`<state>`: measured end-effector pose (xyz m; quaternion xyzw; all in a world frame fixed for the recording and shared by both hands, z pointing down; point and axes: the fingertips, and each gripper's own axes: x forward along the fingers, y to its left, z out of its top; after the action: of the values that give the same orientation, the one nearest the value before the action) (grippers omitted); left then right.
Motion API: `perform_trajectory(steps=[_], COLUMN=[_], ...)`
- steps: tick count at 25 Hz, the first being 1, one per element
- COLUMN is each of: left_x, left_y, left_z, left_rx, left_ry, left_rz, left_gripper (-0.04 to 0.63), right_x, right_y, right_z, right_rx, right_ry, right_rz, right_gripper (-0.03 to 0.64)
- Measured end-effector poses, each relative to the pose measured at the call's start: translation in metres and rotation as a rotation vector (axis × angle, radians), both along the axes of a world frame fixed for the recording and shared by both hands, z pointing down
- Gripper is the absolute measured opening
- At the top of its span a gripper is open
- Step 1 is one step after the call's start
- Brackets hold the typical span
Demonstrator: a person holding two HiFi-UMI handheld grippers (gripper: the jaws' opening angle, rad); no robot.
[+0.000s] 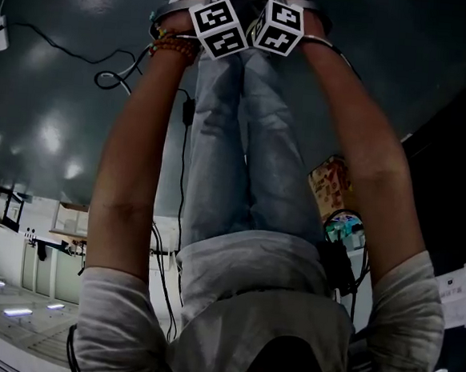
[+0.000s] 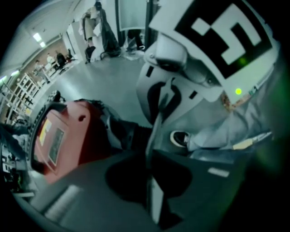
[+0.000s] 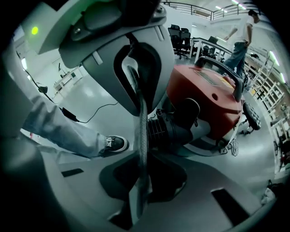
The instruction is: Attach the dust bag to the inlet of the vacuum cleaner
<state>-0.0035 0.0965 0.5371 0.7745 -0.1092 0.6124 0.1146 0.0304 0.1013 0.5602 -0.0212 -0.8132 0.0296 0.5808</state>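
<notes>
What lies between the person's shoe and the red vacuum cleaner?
A black ribbed hose end, joined to the vacuum cleaner, near the shoe; right gripper view.

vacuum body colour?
Red. The vacuum cleaner shows best in the right gripper view.

- No word, brand or number can be read in any view;
- left marker cube [image 1: 220, 28] and right marker cube [image 1: 279, 26]: black-and-white square patterns only, no letters;
- yellow label [image 2: 45, 130] on the red vacuum cleaner [image 2: 77, 136]: print too blurred to read;
- white sheet [image 1: 454, 288] on the dark wall: lines of print too small to read;
- red-and-yellow printed bag [image 1: 329, 185]: its print cannot be read.
</notes>
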Motion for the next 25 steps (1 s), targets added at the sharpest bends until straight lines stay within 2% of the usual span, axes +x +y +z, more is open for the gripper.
perform_trajectory(steps=[3,6,10,16,21,25], left_x=[-0.005,-0.012,-0.011,0.0,-0.008,-0.01], left_y=[0.001,0.005,0.009,0.0,0.003,0.008], left_z=[0.011,0.02,0.018,0.006,0.026,0.024], left_rx=[-0.037,-0.063,-0.056,-0.035,-0.093,-0.099], left_ry=[0.023,0.015,-0.003,0.013,0.019,0.009], left_rz=[-0.051,-0.097,-0.071,-0.013,-0.107,-0.119], left_gripper=[0.037,0.038,0.037,0.037,0.04,0.037], right_x=[-0.001,-0.01,-0.008,0.004,-0.006,-0.008], right_y=[0.0,-0.001,0.0,0.0,-0.005,-0.01], right_z=[-0.01,-0.019,-0.009,0.003,-0.01,-0.009], right_rx=[0.018,0.023,-0.011,-0.044,-0.016,-0.056], right_ry=[0.014,0.007,0.011,0.019,0.02,0.003], right_rz=[-0.03,-0.061,-0.073,-0.034,-0.088,-0.046], right_gripper=[0.034,0.034,0.034,0.034,0.035,0.037])
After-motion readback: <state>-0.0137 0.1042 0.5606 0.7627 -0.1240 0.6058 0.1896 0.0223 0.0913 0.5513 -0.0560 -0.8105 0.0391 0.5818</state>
